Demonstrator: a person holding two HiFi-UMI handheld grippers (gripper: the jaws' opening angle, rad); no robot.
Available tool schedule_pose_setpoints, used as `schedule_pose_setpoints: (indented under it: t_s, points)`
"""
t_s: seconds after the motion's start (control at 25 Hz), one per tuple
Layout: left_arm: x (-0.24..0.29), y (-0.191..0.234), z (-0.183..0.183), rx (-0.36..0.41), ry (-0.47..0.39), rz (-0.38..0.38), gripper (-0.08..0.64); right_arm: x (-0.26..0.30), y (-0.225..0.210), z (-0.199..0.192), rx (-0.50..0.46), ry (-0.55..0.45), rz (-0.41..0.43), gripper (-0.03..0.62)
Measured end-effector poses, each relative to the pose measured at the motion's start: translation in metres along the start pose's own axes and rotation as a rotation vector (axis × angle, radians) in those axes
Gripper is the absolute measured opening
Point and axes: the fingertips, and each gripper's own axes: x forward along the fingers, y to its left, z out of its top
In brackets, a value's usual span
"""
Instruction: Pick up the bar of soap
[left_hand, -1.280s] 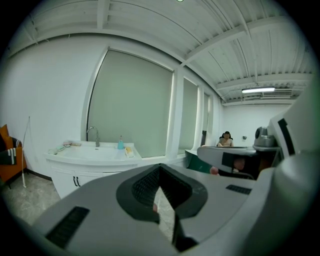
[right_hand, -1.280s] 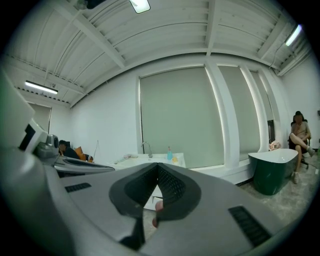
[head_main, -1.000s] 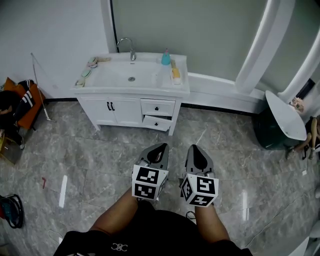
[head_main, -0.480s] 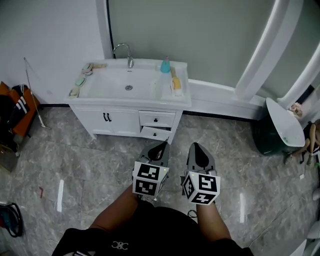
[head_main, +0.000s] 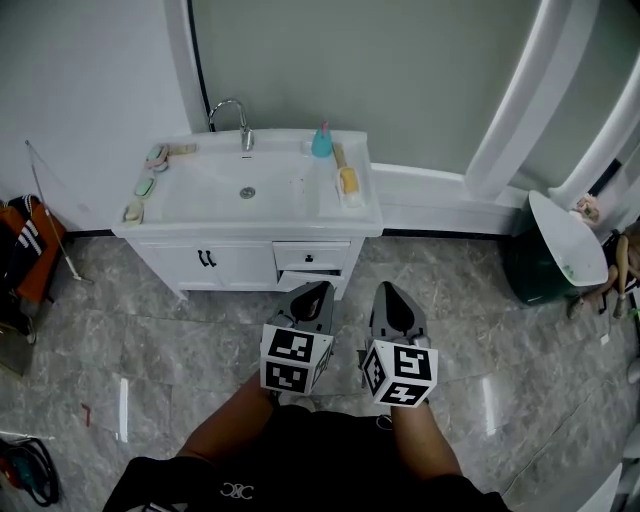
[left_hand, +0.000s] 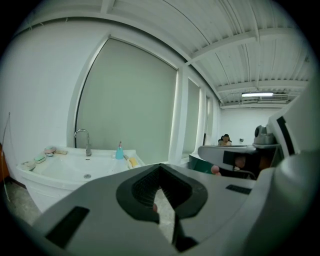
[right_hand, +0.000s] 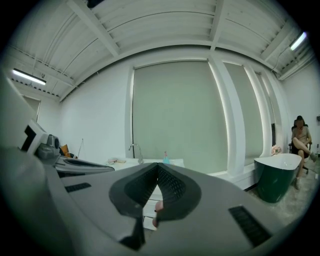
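Several small soap bars lie on the left rim of the white sink (head_main: 290, 210): a pinkish one (head_main: 157, 155), a green one (head_main: 145, 186) and a pale one (head_main: 132, 212). A yellow bar-like piece (head_main: 348, 180) lies on the right rim, beside a blue bottle (head_main: 321, 142). My left gripper (head_main: 314, 293) and right gripper (head_main: 391, 292) are side by side over the floor, well short of the vanity, both shut and empty. In the left gripper view the sink (left_hand: 60, 172) and the green soap (left_hand: 40, 159) are far ahead, beyond the left gripper (left_hand: 160, 172). The right gripper (right_hand: 156, 172) faces the sink (right_hand: 132, 162) too.
The vanity has a drawer (head_main: 305, 282) standing partly open below the basin, and a faucet (head_main: 232, 112) at the back. A dark green tub (head_main: 555, 250) with a white rim stands at the right. An orange bag (head_main: 25, 245) sits at the left. A person (right_hand: 301, 137) sits far off.
Both grippers and the view have moved closer to the vanity, which now looks larger and lower in the head view. The jaws stayed shut.
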Motion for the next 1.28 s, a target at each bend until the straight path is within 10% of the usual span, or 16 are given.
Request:
schedule_pose_setpoints:
  t_s: [1.28]
  points:
    - [0.091, 0.089, 0.012, -0.008, 0.028, 0.053, 0.000, 0.147, -0.004, 0.005, -0.009, 0.012, 0.058, 0.002]
